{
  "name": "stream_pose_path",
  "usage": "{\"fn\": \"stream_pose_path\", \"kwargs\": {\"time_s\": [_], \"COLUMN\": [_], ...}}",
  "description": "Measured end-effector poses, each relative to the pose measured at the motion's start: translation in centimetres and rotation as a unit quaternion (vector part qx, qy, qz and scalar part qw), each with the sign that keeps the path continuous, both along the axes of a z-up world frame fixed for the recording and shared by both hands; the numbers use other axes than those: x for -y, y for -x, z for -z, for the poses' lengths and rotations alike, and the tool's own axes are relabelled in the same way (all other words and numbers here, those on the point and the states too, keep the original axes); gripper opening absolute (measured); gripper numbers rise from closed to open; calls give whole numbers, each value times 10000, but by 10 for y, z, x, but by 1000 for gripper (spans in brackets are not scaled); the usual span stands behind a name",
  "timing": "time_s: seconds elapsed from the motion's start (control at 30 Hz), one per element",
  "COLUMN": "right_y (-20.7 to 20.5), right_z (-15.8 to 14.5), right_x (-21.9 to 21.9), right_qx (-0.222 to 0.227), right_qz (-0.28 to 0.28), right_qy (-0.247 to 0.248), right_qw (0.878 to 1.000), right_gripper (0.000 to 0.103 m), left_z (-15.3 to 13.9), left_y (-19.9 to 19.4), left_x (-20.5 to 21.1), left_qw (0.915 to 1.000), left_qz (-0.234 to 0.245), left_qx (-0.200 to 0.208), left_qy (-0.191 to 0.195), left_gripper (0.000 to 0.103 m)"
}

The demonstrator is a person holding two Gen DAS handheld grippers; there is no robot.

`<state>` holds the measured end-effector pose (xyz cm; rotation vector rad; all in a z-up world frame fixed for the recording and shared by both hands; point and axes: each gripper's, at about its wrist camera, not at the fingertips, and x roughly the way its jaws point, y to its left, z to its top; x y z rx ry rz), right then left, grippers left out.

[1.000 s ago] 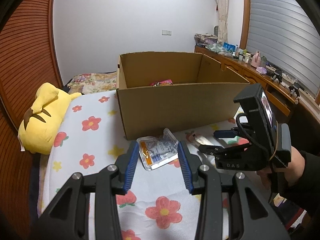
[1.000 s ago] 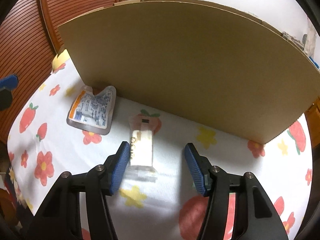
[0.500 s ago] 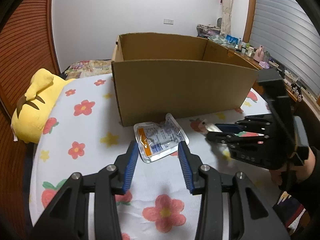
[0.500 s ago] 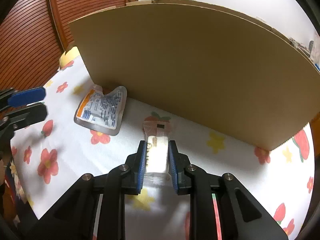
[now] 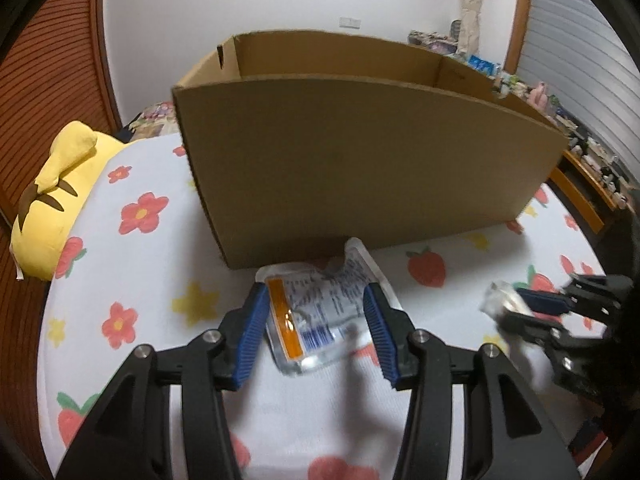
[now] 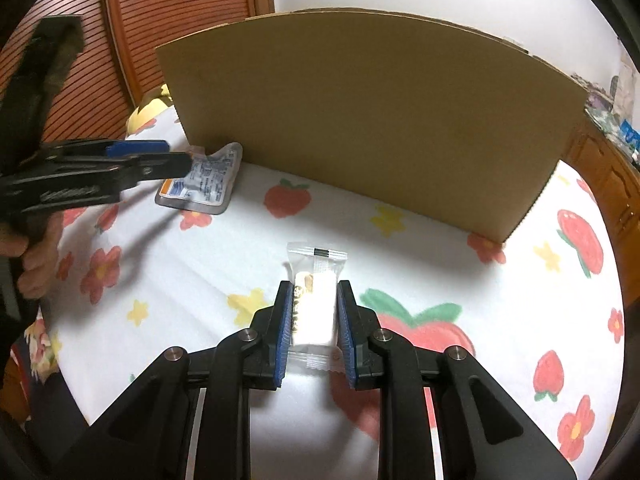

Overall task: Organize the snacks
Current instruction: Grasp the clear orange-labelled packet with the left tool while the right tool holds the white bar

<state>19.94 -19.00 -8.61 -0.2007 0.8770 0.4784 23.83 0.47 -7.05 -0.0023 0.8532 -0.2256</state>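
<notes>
My left gripper (image 5: pixel 315 296) is low over the bed, and its jaws are opening. A silver pouch with an orange stripe (image 5: pixel 316 316) lies flat between its blue pads, which do not press on it. The pouch (image 6: pixel 208 180) lies at the foot of the open cardboard box (image 5: pixel 360 168), where the left gripper (image 6: pixel 176 156) also shows from the side. My right gripper (image 6: pixel 315 286) is shut on a white snack bar in a clear wrapper (image 6: pixel 316 308). The bar sticks out ahead of the pads, in front of the box wall (image 6: pixel 360 120). In the left wrist view, the right gripper (image 5: pixel 520 304) holds the bar (image 5: pixel 502 300) at the right.
A flower-and-strawberry sheet (image 5: pixel 140 280) covers the bed. A yellow plush toy (image 5: pixel 60 200) lies at the left, against a slatted wooden wall (image 5: pixel 48 60). A cluttered wooden counter (image 5: pixel 580 148) runs along the right. A person's hand (image 6: pixel 36 264) grips the left tool.
The right gripper closed on the snack bar and drew it back from the box. The left gripper came down and forward over the pouch, and its jaws widened.
</notes>
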Motion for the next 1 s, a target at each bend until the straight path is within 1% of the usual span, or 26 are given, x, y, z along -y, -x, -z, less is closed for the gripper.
{"fn": "stream_pose_path", "kwargs": {"time_s": [0.13, 0.17, 0.27, 0.37, 0.43, 0.57, 0.73, 0.83, 1.0], "right_y": [1, 1, 2, 3, 3, 4, 3, 4, 4], "right_z": [0, 0, 0, 0, 0, 1, 0, 0, 1], "right_x": [-1, -2, -3, -4, -5, -7, -6, -5, -5], "right_qx": [29, 32, 37, 59, 70, 72, 70, 76, 82], "right_qz": [-10, -11, -12, -3, -3, 0, 7, 6, 6], "right_qy": [-9, 3, 23, 58, 80, 84, 82, 89, 97], "right_qw": [10000, 10000, 10000, 10000, 9999, 9999, 9999, 9999, 9999], "right_gripper": [20, 20, 20, 20, 20, 20, 20, 20, 20], "left_z": [8, 9, 11, 16, 20, 23, 24, 25, 23], "left_y": [-12, -13, -13, -14, -16, -15, -18, -18, -19], "left_x": [2, 2, 3, 4, 6, 15, 20, 27, 36], "left_qw": [9998, 9998, 9998, 9998, 9997, 9998, 9996, 9994, 9993], "left_qz": [-152, -172, -220, -194, -134, 27, 8, 37, 75], "left_qx": [-93, -56, 4, -70, -185, -153, -158, -115, -118], "left_qy": [-6, -2, -28, 19, 39, -152, -213, -313, -346], "left_gripper": [49, 53, 58, 67, 67, 68, 71, 76, 75]}}
